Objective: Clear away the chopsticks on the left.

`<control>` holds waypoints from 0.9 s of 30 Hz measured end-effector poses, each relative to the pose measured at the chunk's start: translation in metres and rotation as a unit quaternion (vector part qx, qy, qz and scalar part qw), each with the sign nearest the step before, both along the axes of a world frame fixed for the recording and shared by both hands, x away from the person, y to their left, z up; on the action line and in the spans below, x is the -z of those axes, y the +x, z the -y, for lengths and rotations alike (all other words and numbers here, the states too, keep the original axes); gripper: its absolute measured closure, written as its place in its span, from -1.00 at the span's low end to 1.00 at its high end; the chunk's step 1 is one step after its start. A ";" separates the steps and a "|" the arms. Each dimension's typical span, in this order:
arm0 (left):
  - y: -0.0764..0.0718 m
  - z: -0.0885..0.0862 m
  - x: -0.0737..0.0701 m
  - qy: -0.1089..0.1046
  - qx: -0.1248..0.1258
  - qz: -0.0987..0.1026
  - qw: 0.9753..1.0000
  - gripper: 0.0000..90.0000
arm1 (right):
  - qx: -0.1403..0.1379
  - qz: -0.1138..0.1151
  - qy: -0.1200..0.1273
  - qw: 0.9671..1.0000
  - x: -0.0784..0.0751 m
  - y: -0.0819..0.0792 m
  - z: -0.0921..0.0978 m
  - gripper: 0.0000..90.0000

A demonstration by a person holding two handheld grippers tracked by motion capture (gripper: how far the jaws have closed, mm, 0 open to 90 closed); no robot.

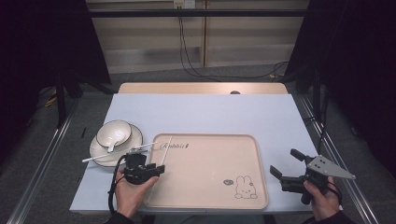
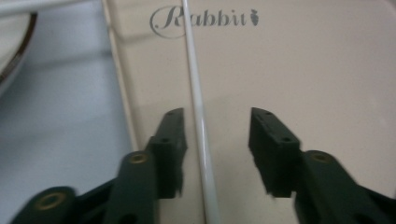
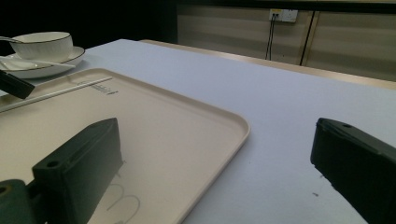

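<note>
The left tool (image 1: 160,169) sits at the near-left corner of the beige tray (image 1: 243,144), its jaws apart with 1 white chopstick (image 1: 167,149) lying between them. In the left gripper view that chopstick (image 2: 198,116) runs up the middle of the gap, close by the left jaw and clear of the right one; whether it touches the left jaw is hard to tell. It lies on the tray floor just inside the tray's left rim (image 2: 122,93) and crosses the printed word "Rabbit" (image 2: 205,19); its near end is cut off at the bottom edge.

The right tool (image 1: 286,164) is off the tray's near-right corner, over the tabletop (image 1: 201,112), jaws spread wide and empty. In the right gripper view 1 jaw stands over the tray (image 3: 196,135) and the other over bare tabletop (image 3: 280,107).

Left of the tray stands a white bowl (image 1: 113,133) on a white plate (image 1: 133,140), both with dark rims. A second chopstick (image 1: 100,157) lies across the plate toward the tray's left rim. Something pale rests inside the bowl, too small to make out. A rabbit drawing (image 1: 243,186) marks the tray's near-right corner. From the left gripper view, the plate's rim (image 2: 14,51) is cut off at the left edge.
</note>
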State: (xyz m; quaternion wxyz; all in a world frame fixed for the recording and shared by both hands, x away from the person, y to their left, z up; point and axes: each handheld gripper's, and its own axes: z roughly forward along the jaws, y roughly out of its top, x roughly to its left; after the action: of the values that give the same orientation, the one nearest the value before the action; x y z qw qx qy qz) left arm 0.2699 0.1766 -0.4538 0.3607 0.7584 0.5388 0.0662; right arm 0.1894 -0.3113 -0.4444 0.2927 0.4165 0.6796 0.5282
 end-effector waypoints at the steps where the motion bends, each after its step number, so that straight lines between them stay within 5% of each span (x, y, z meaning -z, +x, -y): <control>1: -0.002 -0.002 -0.002 0.000 0.008 0.007 1.000 0.05 | 0.000 0.000 0.000 1.000 0.000 0.000 0.000 -0.97; 6: -0.012 -0.011 -0.005 -0.011 0.041 0.041 0.998 -0.39 | 0.001 0.001 0.001 1.000 0.000 0.000 0.000 -0.97; 10: -0.021 -0.026 -0.009 -0.021 0.074 0.084 0.993 -0.63 | 0.001 0.001 0.000 1.000 0.000 0.000 -0.001 -0.97; 15: -0.025 -0.041 -0.021 -0.034 0.066 0.118 0.990 -0.84 | -0.001 0.002 -0.001 1.000 0.000 0.001 -0.001 -0.97; 18: -0.028 -0.060 -0.028 -0.035 0.094 0.168 0.981 -0.89 | -0.001 0.002 0.000 1.000 0.000 0.001 0.000 -0.97; 24: -0.028 -0.083 -0.032 -0.035 0.116 0.175 0.977 -0.92 | 0.000 0.000 0.000 1.000 0.000 0.001 -0.001 -0.97; 25: -0.028 -0.092 -0.033 -0.036 0.137 0.183 0.973 -0.95 | -0.001 -0.002 0.001 1.000 0.000 0.000 -0.001 -0.97; 27: -0.025 -0.101 -0.036 -0.035 0.154 0.185 0.970 -0.95 | 0.001 0.001 -0.002 1.000 0.000 0.001 0.000 -0.97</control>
State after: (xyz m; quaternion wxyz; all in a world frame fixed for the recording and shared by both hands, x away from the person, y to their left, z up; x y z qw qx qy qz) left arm 0.2453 0.2772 -0.4179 0.4861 0.7938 0.3413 0.1305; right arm 0.1903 -0.3109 -0.4442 0.2950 0.4161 0.6795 0.5274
